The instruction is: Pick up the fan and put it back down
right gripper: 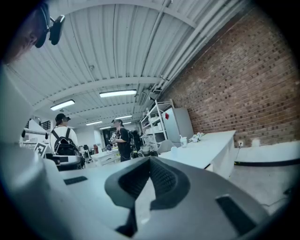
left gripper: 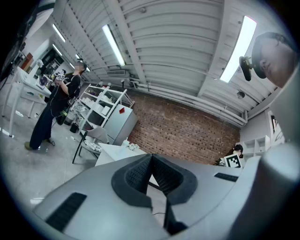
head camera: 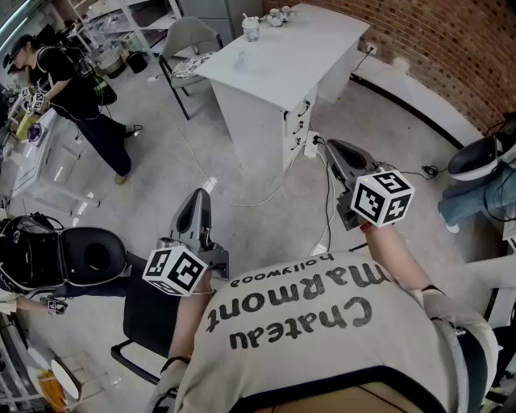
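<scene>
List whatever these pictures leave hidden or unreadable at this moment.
- Head view: items on the white table, the cup aside, are too small to name; no fan is identifiable.
- Head view: the wearer's shirt hides the floor beneath.
- Gripper views: the left gripper and right gripper, both shut, fill each lower frame.

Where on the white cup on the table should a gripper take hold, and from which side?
Probably its side wall, with the jaws level: the white cup stands upright on the table. Come from the side away from the small items beside it.
</scene>
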Demonstrator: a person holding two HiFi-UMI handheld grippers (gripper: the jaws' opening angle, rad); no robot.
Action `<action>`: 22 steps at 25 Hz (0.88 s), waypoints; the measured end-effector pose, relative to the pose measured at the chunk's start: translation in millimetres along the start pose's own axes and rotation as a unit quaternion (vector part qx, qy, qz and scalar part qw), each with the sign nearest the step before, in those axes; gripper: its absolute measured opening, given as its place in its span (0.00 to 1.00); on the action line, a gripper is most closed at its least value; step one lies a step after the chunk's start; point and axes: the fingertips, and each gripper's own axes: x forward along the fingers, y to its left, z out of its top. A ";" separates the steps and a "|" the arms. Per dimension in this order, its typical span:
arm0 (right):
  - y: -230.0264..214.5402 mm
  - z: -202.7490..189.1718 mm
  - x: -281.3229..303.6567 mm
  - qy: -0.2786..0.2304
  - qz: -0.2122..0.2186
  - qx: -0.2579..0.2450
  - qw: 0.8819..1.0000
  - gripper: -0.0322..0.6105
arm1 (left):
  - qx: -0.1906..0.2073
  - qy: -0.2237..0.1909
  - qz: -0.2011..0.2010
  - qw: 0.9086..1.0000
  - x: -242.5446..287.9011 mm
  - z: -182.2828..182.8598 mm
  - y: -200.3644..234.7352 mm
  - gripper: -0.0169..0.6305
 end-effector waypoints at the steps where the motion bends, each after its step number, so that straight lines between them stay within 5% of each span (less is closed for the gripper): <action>1: 0.5 1.4 4.2 -0.002 -0.001 0.001 1.000 0.05 | 0.000 -0.002 -0.002 1.000 2.2 3.3 3.4 0.03; 8: 13.3 6.3 41.6 -0.015 -0.002 0.018 1.000 0.05 | 0.008 -0.012 -0.013 1.000 14.8 29.8 34.4 0.03; 14: 36.8 -18.9 72.7 -0.024 0.011 0.084 0.996 0.05 | -0.002 0.008 -0.009 1.000 8.9 18.9 70.9 0.03; 22: 54.0 -58.2 111.5 0.046 0.011 0.082 0.996 0.05 | -0.036 0.005 0.023 0.999 1.7 6.7 121.0 0.03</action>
